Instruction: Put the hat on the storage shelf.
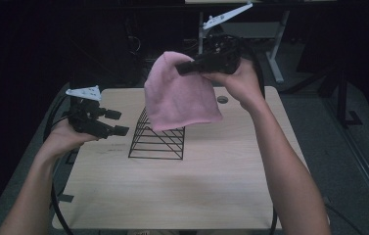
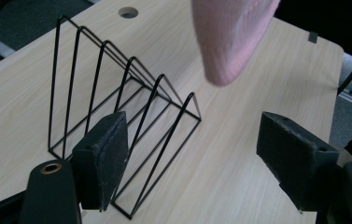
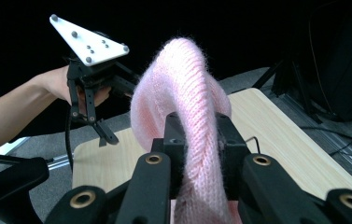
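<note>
A pink knitted beanie point(image 1: 179, 95) hangs in the air above the table, pinched at its crown by my right gripper point(image 1: 186, 66), which is shut on it. In the right gripper view the pink knit point(image 3: 194, 116) is squeezed between the two jaws. The hat's lower edge point(image 2: 229, 42) dangles just above a black wire rack point(image 1: 157, 138) with several triangular dividers point(image 2: 122, 107). My left gripper point(image 1: 118, 122) is held open at the left of the rack, with nothing between its pads point(image 2: 103, 156).
The light wooden table point(image 1: 211, 181) has a round cable hole point(image 1: 222, 99) near its far edge. Dark floor and desk legs point(image 1: 275, 54) lie beyond. Cables trail off the table's left side.
</note>
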The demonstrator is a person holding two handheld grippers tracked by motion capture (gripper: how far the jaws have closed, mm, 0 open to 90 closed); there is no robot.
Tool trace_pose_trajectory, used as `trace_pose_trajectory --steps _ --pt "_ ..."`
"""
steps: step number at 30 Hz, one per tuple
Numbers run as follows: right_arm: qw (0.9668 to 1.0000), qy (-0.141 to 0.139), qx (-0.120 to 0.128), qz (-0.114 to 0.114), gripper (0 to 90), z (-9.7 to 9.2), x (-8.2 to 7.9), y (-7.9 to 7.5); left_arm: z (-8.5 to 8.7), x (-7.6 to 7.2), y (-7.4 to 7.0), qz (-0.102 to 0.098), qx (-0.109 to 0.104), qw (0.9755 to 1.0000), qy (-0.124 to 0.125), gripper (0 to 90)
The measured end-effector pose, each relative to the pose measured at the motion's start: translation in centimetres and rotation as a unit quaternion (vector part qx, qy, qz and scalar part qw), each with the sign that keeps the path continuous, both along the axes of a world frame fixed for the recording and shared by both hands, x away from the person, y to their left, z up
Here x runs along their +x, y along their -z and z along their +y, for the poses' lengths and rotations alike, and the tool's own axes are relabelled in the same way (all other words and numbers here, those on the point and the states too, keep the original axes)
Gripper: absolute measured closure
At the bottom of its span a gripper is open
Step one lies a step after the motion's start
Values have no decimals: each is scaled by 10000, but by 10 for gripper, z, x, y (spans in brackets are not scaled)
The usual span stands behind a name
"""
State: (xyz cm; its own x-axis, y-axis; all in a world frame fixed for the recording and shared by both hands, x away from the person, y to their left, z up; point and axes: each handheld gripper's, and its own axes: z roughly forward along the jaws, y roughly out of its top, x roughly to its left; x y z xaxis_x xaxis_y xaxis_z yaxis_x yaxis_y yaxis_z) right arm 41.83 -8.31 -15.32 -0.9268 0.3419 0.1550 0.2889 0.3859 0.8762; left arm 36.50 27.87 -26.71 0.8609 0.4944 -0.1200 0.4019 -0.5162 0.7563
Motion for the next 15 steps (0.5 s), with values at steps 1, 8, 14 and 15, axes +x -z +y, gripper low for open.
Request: trace_pose_trajectory --steps 1,8,14,15 --pt "10000 -47 3 -20 780 6 1 -1 -2 2 0 -31 -5 10000 9 242" --pt "9998 -161 -29 -68 779 23 4 -3 -7 8 0 46 -83 9999 106 241" --pt "9997 -247 -8 -94 778 36 9 -4 -12 12 -1 -49 -72 9998 153 295" --pt "9996 -255 -3 -79 778 38 10 -4 -12 13 -1 -11 -149 9998 143 305"
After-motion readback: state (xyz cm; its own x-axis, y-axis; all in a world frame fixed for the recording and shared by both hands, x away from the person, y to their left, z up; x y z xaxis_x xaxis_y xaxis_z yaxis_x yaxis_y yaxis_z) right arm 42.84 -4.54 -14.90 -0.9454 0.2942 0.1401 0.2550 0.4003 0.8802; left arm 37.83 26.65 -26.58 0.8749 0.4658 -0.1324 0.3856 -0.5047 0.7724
